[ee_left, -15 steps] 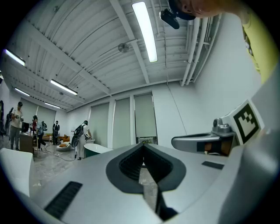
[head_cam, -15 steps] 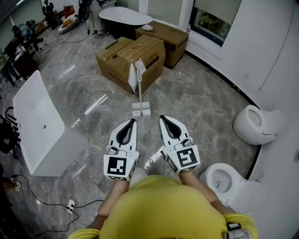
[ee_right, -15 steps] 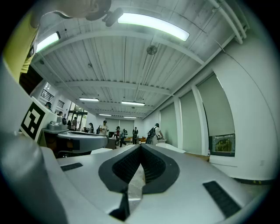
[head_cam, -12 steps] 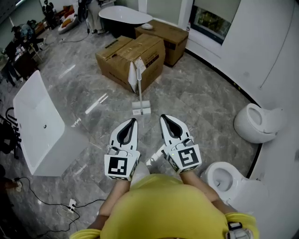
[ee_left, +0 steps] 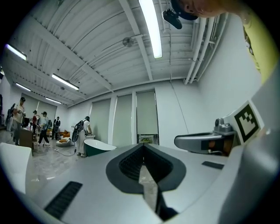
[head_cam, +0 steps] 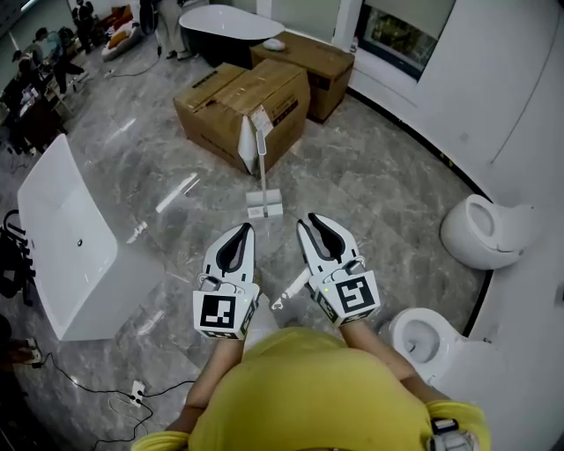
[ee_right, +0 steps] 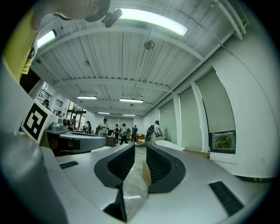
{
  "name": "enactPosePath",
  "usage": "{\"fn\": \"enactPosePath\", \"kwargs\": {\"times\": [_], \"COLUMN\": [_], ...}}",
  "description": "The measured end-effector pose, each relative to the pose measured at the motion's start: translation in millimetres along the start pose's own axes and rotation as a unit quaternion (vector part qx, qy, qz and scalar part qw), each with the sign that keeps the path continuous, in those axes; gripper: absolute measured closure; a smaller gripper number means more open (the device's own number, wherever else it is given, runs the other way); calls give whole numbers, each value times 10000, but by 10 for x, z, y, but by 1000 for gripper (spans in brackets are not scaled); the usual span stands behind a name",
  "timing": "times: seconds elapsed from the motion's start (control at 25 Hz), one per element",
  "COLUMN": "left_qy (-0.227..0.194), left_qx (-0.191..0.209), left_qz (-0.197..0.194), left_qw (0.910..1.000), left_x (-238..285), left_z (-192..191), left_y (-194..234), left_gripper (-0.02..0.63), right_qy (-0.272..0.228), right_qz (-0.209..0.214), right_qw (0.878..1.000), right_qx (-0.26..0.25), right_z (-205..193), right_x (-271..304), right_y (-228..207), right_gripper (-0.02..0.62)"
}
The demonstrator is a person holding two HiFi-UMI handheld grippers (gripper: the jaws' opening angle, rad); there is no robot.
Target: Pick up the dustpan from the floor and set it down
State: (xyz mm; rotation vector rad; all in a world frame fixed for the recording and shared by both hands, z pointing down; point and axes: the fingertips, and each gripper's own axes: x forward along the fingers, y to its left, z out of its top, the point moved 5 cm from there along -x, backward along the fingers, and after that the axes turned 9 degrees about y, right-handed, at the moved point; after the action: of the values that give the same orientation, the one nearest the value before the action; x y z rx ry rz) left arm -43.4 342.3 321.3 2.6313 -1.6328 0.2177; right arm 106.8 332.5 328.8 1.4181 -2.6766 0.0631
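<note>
The dustpan (head_cam: 264, 210) stands upright on the grey marble floor, its long white handle (head_cam: 262, 158) rising toward the cardboard boxes. Both grippers are held level in front of the person's body, short of the dustpan and apart from it. In the head view my left gripper (head_cam: 249, 229) is below and left of the pan, my right gripper (head_cam: 305, 222) below and right of it. The left gripper view shows my left gripper (ee_left: 142, 148) with its jaw tips meeting and nothing between them. The right gripper view shows my right gripper (ee_right: 140, 148) with a narrow gap and nothing in it.
Cardboard boxes (head_cam: 242, 101) stand just behind the dustpan. A white bathtub (head_cam: 66, 238) lies to the left, a black one (head_cam: 220, 22) at the back. Two toilets (head_cam: 485, 233) (head_cam: 423, 339) line the right wall. A cable and power strip (head_cam: 137, 388) lie at lower left. People stand far back.
The head view has shifted slightly, so the boxes and the white tub sit a little further left. Both grippers keep about the same place and the same jaw stance.
</note>
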Motion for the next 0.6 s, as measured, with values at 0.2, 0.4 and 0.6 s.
{"fn": "enactPosePath", "kwargs": {"times": [0.2, 0.4, 0.6], "left_qy": [61, 111, 200], "left_qx": [27, 170, 161], "left_qz": [-109, -265, -581], "left_qw": [9999, 9994, 9980], "left_x": [420, 887, 1364], "left_z": [-3, 42, 76], "left_y": [456, 985, 1408], "left_gripper": [606, 606, 606], "right_qy": [166, 297, 397], "right_qz": [-10, -128, -353], "right_qw": [9999, 9994, 9983], "right_qx": [33, 97, 246], "right_z": [-20, -13, -18], "right_x": [612, 1327, 1901], "right_y": [-124, -287, -439], "right_gripper": [486, 479, 476]}}
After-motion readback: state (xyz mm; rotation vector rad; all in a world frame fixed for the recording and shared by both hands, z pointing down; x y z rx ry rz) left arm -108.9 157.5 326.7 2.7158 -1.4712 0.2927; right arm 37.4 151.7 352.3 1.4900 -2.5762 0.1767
